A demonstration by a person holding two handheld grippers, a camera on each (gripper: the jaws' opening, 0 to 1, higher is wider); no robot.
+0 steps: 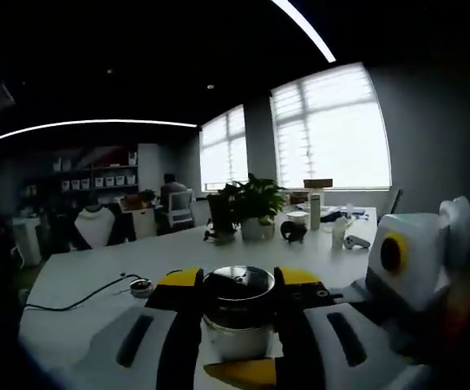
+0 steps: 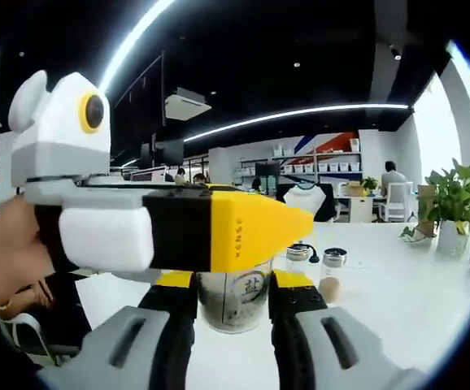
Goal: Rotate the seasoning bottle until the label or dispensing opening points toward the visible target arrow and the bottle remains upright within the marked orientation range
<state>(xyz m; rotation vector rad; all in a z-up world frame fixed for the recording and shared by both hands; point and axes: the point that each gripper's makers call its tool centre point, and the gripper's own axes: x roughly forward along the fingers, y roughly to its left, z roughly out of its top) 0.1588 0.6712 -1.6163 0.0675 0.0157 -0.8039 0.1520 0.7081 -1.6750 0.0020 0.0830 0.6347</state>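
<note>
The seasoning bottle (image 1: 237, 317) is a clear glass jar with a shiny metal lid, standing upright on the white table (image 1: 97, 276). My left gripper (image 1: 237, 280) is shut on its top, yellow-tipped jaws on either side of the lid. In the right gripper view the same bottle (image 2: 237, 299) shows a round printed label facing the camera. My right gripper (image 2: 235, 284) is shut on the bottle's body lower down. The left gripper's yellow fingertip (image 2: 255, 231) reaches across from the left, covering the lid.
Two small shakers (image 2: 298, 258) (image 2: 332, 272) stand just behind the bottle. A potted plant (image 1: 255, 211), mugs and a tall white bottle (image 1: 315, 210) sit at the table's far end. A black cable with a round puck (image 1: 141, 286) lies left. A person's hand (image 2: 7, 252) holds the left gripper.
</note>
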